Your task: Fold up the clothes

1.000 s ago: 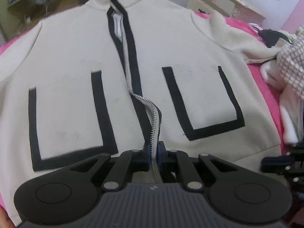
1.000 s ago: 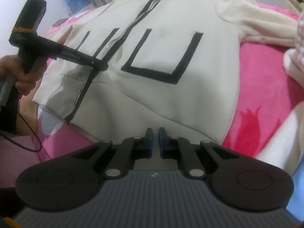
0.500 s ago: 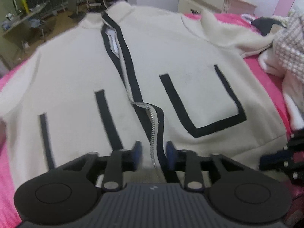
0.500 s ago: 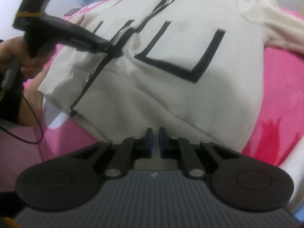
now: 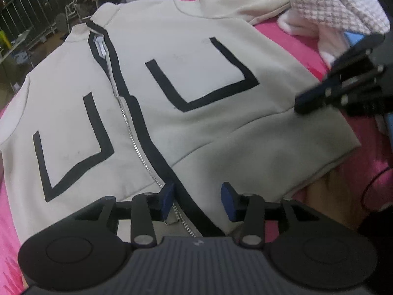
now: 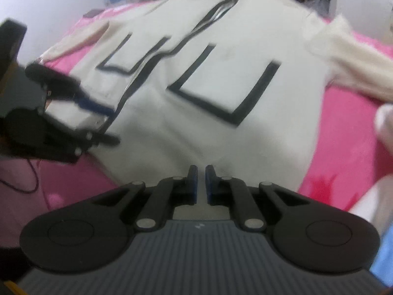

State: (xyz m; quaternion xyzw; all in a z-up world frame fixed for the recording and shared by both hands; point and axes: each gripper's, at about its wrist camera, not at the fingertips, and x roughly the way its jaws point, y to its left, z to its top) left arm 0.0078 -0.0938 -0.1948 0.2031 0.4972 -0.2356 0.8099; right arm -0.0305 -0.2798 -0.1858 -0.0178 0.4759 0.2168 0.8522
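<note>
A cream zip jacket (image 5: pixel 196 86) with black trim and two outlined pockets lies face up on the pink bed cover (image 5: pixel 294 41). My left gripper (image 5: pixel 197 194) hovers at the hem over the zipper (image 5: pixel 132 137). Its jaws are opening, and the black zip band runs between the pads without being pressed. In the right wrist view, the left gripper (image 6: pixel 110 125) shows at the left by the jacket (image 6: pixel 221 73) front edge. My right gripper (image 6: pixel 201 174) stays shut with nothing in it, just off the hem, and is seen again as the right gripper (image 5: pixel 309 103) over the jacket's right side.
A heap of other clothes, one checked pink and white (image 5: pixel 331 7), lies at the bed's far right. The jacket's sleeve (image 6: pixel 356 73) trails off to the right over the cover. Furniture and a railing stand beyond the bed's head.
The left gripper was shut on the zipper edge a second ago; it has let go, its jaws have spread, and it has slid back to the hem. The right gripper has barely moved.
</note>
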